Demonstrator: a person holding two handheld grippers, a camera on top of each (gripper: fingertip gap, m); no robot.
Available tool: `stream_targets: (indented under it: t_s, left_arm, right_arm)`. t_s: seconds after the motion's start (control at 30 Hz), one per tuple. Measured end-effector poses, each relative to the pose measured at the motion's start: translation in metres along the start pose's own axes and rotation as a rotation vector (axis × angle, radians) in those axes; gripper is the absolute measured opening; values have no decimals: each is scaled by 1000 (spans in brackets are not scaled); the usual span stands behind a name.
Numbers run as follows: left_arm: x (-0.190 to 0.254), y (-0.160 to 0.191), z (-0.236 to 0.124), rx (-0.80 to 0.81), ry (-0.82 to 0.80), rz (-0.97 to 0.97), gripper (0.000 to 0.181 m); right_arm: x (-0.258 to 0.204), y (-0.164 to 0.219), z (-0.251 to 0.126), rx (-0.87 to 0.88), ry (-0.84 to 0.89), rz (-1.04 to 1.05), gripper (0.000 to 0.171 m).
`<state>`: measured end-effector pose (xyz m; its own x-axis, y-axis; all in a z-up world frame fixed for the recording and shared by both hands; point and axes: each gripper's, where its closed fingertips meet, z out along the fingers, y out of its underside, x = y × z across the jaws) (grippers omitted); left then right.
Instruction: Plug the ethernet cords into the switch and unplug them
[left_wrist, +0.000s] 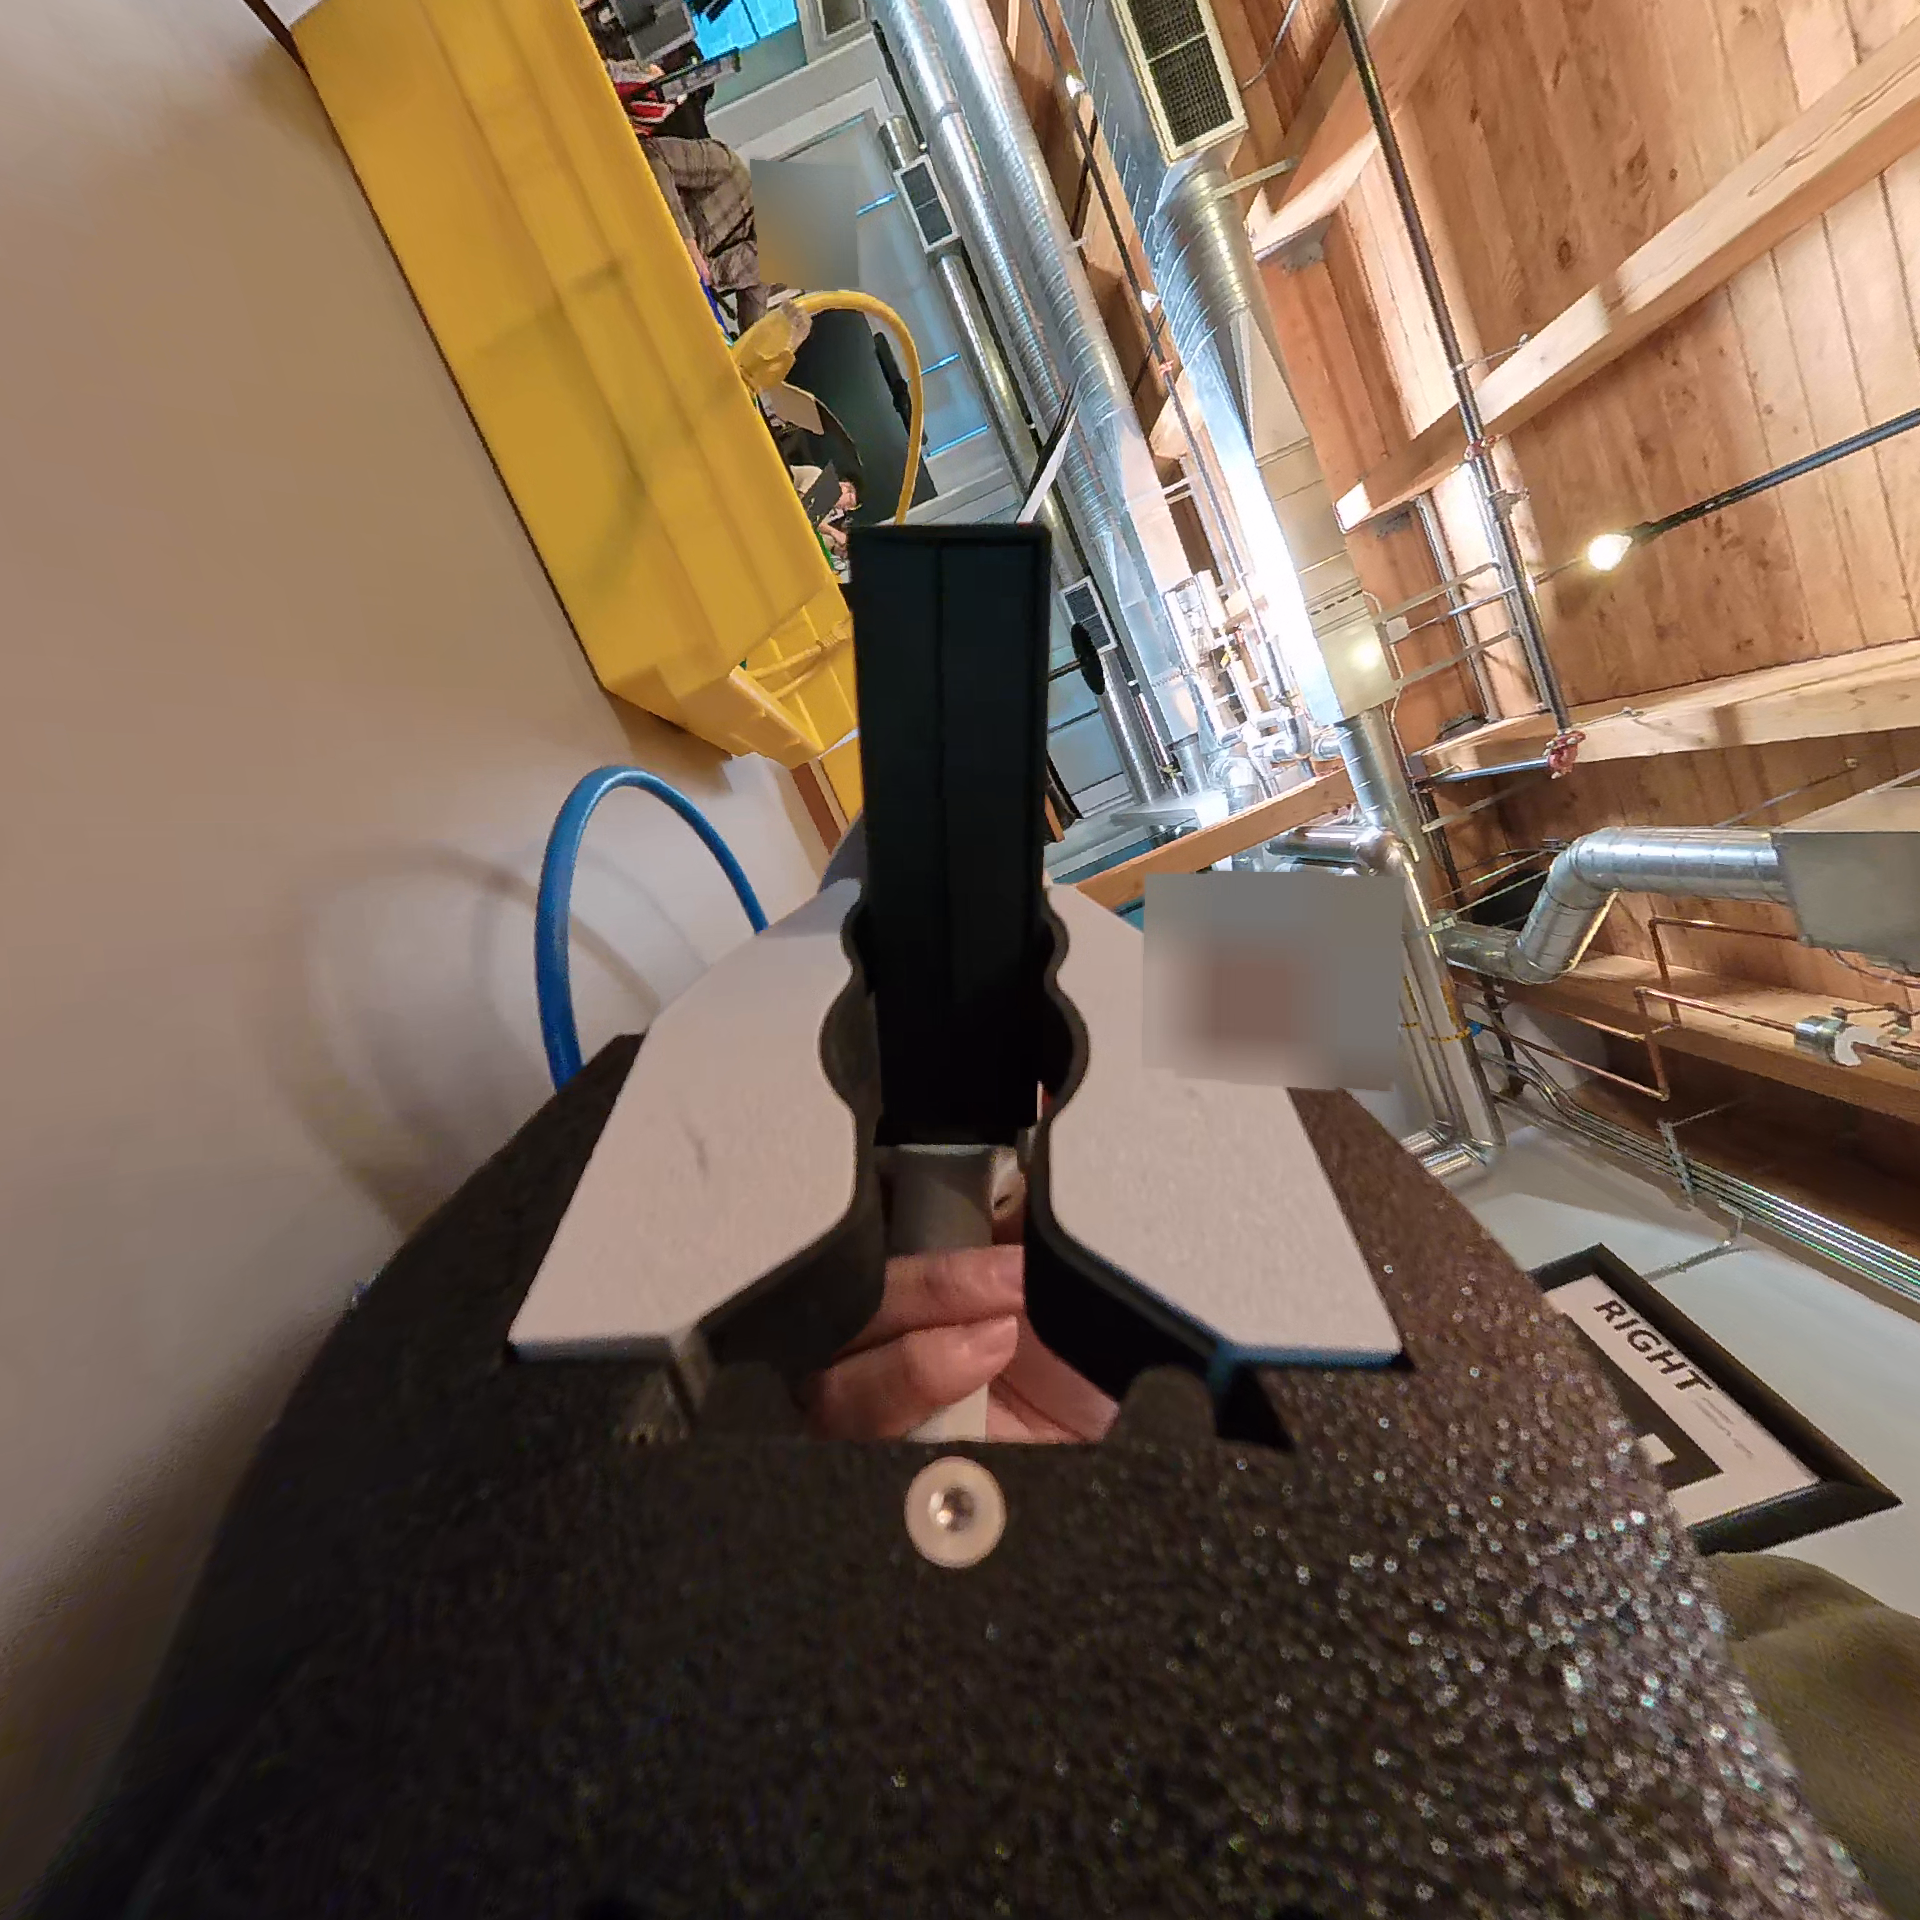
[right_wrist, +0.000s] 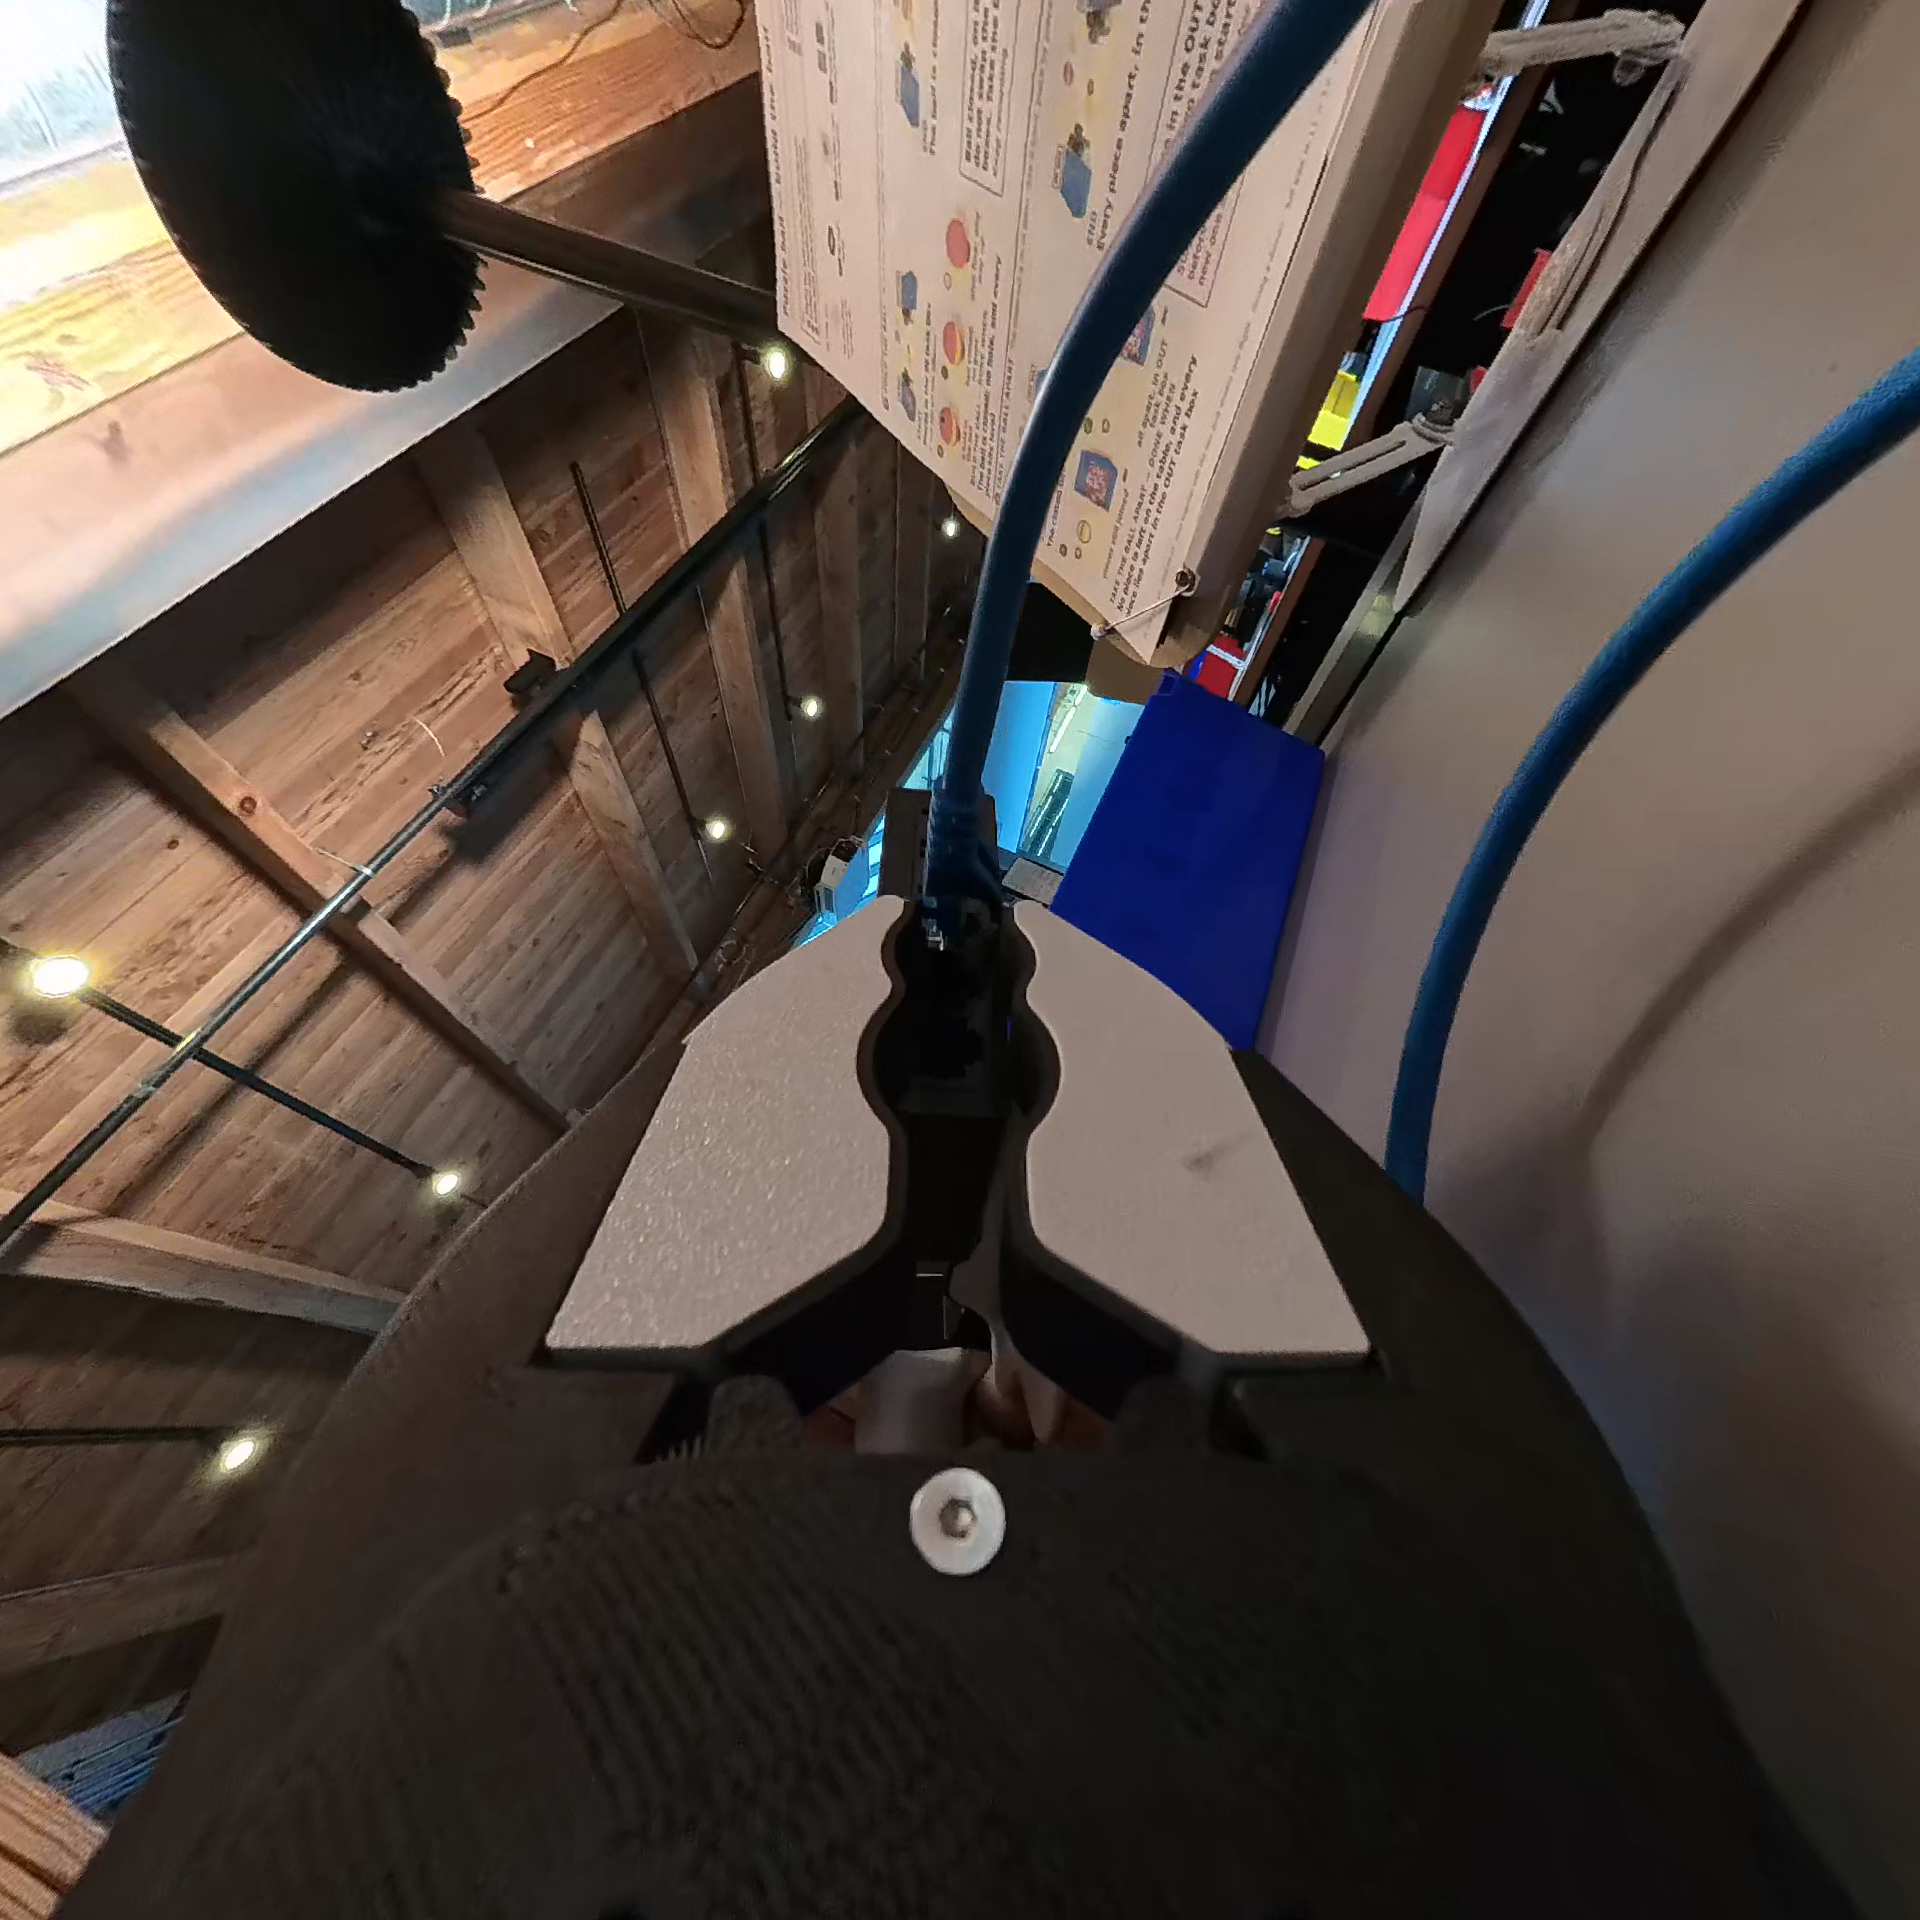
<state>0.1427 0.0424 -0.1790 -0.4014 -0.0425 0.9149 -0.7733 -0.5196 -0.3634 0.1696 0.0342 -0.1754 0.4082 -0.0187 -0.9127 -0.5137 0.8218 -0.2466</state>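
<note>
your left hand-held gripper (left_wrist: 948, 914) is clamped on a black box-shaped switch (left_wrist: 948, 790), which stands up between its grey fingers (left_wrist: 727, 1143) and juts past their tips. a blue cord (left_wrist: 582, 883) arcs over the pale surface (left_wrist: 208, 727) just left of the fingers. farther off a yellow bin (left_wrist: 582, 364) rests on that surface, with a yellow cord (left_wrist: 904, 374) looping beside it. wooden planks and silver ducts fill the right side.
</note>
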Motion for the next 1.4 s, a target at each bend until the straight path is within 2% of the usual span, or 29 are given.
stream_targets:
  t_s: [1.03,1.4]
  left_arm:
    - [-3,-1,0,15,-9,6,27]
    - [0,-8,-1,92,14,49,27]
  right_arm:
    - [3,1,1,-1,-14,12,12]
    - [-2,3,8,-61,15,-64,7]
